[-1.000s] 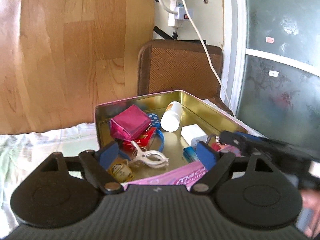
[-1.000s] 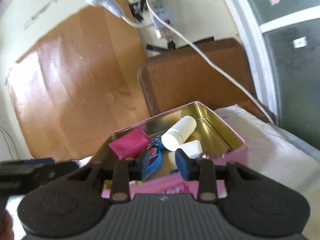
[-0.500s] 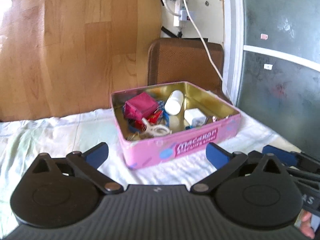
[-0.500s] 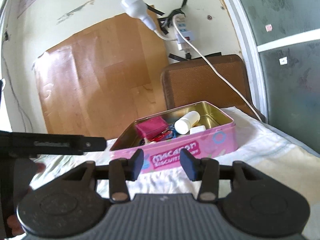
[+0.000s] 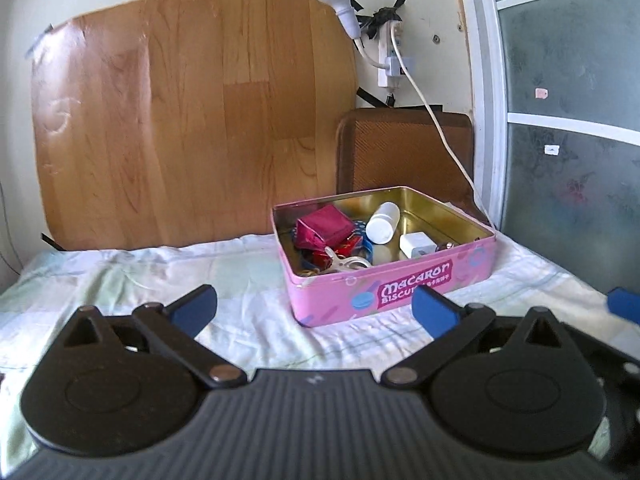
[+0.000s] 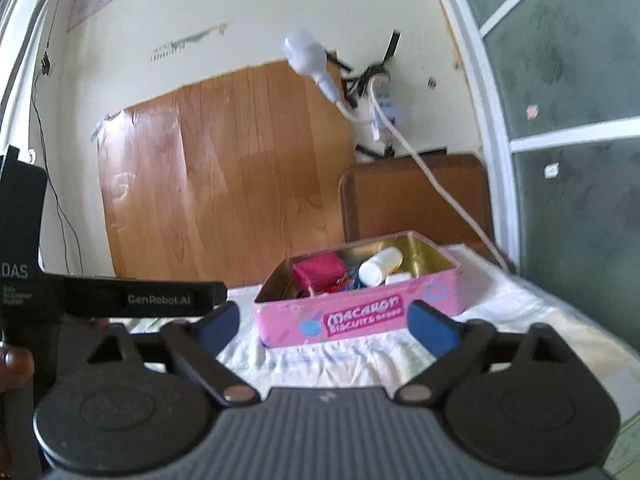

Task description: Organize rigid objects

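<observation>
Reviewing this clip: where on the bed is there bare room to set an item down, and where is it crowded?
The pale patterned bedsheet lies bare left of the pink macaron biscuit tin, out to the wooden board, and in front of the tin. Inside, its left half is crowded around the magenta pouch and white bottle; the back right corner shows bare gold.

Tin [image 5: 394,286] on the bedsheet [image 5: 120,280], bottle [image 5: 383,223] inside (charger [image 5: 417,245] just beside), chair [image 5: 404,152] behind.

The left tongs [image 5: 314,308] stand wide apart, holding nothing. The right tongs [image 6: 326,324] are opening, nothing between them. Both point roughly level, side by side.
</observation>
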`<state>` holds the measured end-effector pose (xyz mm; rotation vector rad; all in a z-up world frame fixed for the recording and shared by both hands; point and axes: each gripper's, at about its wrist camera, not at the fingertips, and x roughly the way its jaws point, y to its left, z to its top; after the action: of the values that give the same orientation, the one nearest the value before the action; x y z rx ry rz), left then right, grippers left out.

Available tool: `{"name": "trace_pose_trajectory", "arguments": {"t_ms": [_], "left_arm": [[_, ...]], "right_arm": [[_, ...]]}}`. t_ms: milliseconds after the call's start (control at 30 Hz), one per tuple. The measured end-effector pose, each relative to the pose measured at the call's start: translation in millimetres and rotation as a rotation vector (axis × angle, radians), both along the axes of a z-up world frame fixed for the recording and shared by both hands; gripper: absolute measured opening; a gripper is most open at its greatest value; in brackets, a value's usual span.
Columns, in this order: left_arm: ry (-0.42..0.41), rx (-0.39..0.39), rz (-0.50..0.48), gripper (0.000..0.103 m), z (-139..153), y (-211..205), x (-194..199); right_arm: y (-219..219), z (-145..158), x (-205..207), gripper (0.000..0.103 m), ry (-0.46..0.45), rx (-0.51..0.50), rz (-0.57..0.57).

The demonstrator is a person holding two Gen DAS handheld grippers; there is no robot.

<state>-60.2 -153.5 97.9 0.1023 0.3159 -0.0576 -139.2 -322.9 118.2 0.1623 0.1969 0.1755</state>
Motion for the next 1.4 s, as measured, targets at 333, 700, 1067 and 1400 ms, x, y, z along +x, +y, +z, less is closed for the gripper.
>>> {"name": "trace_pose_trajectory", "arguments": {"t_ms": [333,700,1067,1400], "left_arm": [[-0.062,0.089,0.038,0.103,0.1,-14.1,-24.8],[-0.008,0.050,0.038,0.103,-1.4,-9.9,-29.4],[0.002,0.048,0.031,0.103,-4.0,-8.4,-30.2],[0.017,0.048,0.025,0.103,-7.2,-8.7,-29.3]], "right_arm": [[5.3,-11.5,-10.4,0.103,0.021,0.017,-0.006],[12.7,-19.3,-6.5,0.103,0.055,0.031,-0.001],[11.7,-19.3,-7.3,0.103,0.052,0.037,-0.027],[13.1,-20.1,-7.9,0.103,0.052,0.032,-0.045]]}}
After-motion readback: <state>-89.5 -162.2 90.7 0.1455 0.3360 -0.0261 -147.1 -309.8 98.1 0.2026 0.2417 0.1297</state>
